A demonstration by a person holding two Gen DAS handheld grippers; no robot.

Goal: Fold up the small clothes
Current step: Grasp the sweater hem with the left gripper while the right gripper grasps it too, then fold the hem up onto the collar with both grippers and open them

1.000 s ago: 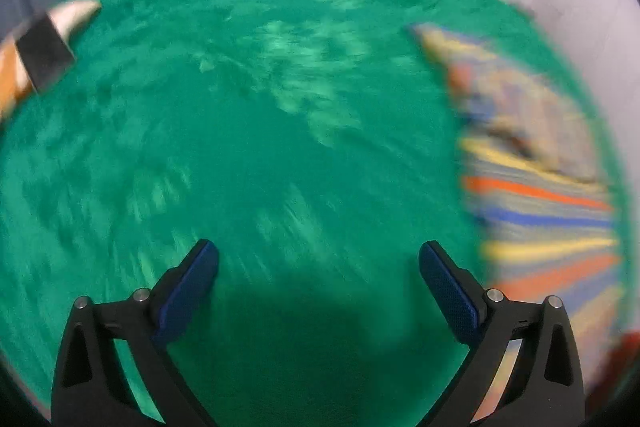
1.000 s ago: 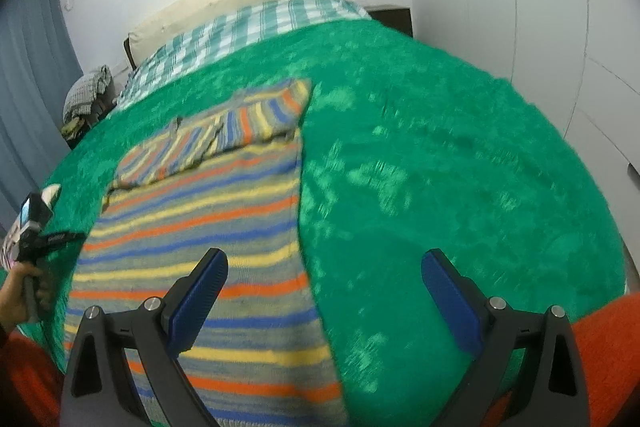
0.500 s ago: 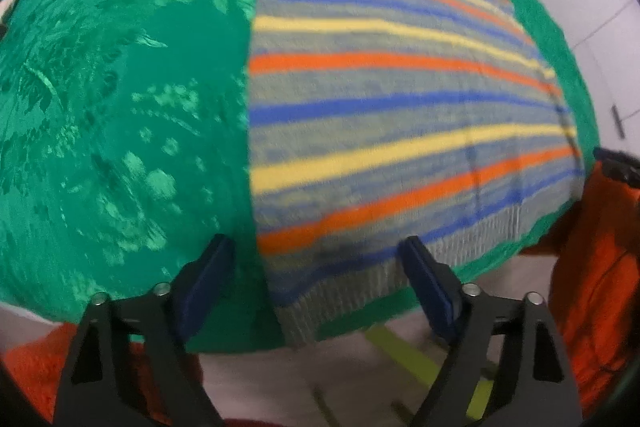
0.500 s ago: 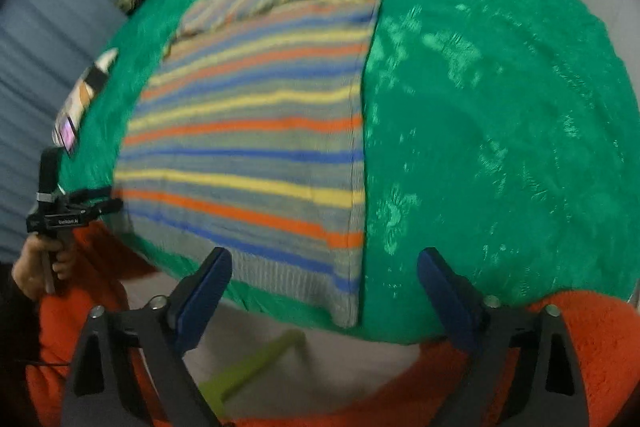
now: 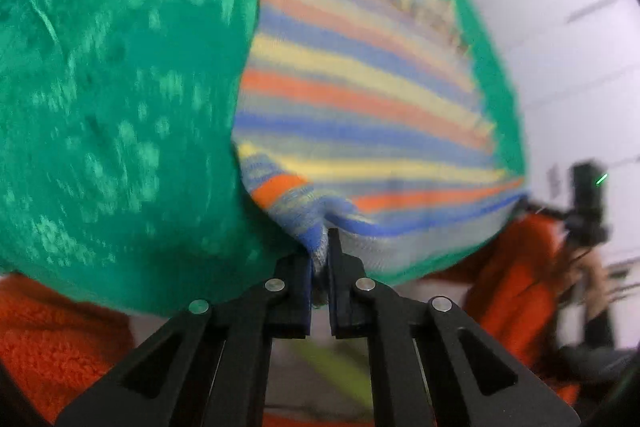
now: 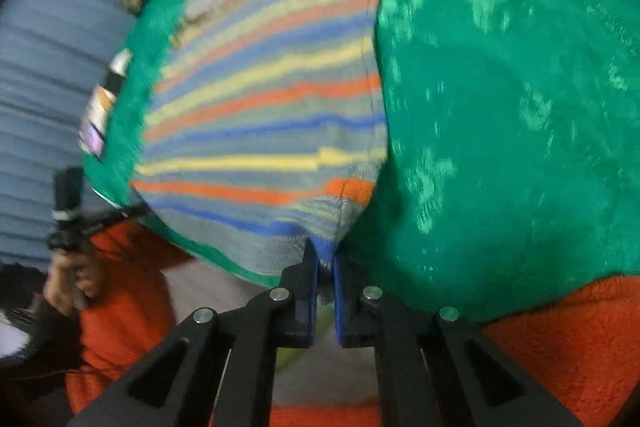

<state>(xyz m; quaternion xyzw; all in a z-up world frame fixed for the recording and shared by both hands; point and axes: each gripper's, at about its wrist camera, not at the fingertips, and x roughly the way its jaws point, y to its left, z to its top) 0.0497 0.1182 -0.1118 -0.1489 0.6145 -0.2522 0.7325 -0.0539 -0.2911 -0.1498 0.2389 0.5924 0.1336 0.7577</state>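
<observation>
A striped knit garment [image 5: 360, 99] in yellow, orange, blue and grey lies flat on a green blanket [image 5: 112, 107]. My left gripper [image 5: 320, 247] is shut on the hem at the garment's near left corner, and the knit bunches up between its pads. In the right wrist view the same garment [image 6: 264, 115] spreads to the left, and my right gripper [image 6: 325, 259] is shut on the hem at its near right corner. Both corners are puckered where they are pinched.
The green blanket [image 6: 520, 107] covers a bed, with an orange fleece cover [image 6: 560, 347] hanging below its near edge. A person's hand [image 6: 68, 275] holds the other gripper at far left. A small device [image 6: 100, 107] lies by the blanket's left edge. White wardrobe doors [image 5: 560, 27] stand at right.
Both grippers have tipped down to the garment's near hem and shut on its two corners. Before, both stood open above the blanket.
</observation>
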